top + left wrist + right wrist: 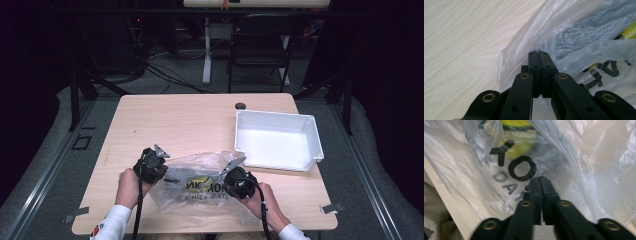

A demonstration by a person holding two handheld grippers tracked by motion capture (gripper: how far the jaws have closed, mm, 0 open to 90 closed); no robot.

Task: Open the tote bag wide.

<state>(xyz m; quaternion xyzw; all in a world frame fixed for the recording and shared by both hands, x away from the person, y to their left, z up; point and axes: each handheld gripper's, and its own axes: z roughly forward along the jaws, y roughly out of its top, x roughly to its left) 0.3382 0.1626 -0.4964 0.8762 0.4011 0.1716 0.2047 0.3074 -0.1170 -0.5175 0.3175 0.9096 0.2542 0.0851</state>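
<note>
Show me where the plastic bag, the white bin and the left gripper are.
plastic bag (200, 192): high view, on its printed front.
white bin (275, 120): high view, on its far wall.
left gripper (539, 53): left gripper view, at the tips of its jaws, shut on the bag's film.

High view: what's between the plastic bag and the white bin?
Bare tabletop. In the high view a narrow strip of wood separates the plastic bag from the white bin; nothing lies on it.

**Colours at the near edge**

Plastic bag (200, 187): clear, black lettering, yellow patch + grey knit-textured item inside. Grippers black w/ brass-coloured rivets: left gripper (538, 53), right gripper (539, 180). Bin (278, 140) by table's right edge: white. Table (175, 120): pale wood grain.
</note>
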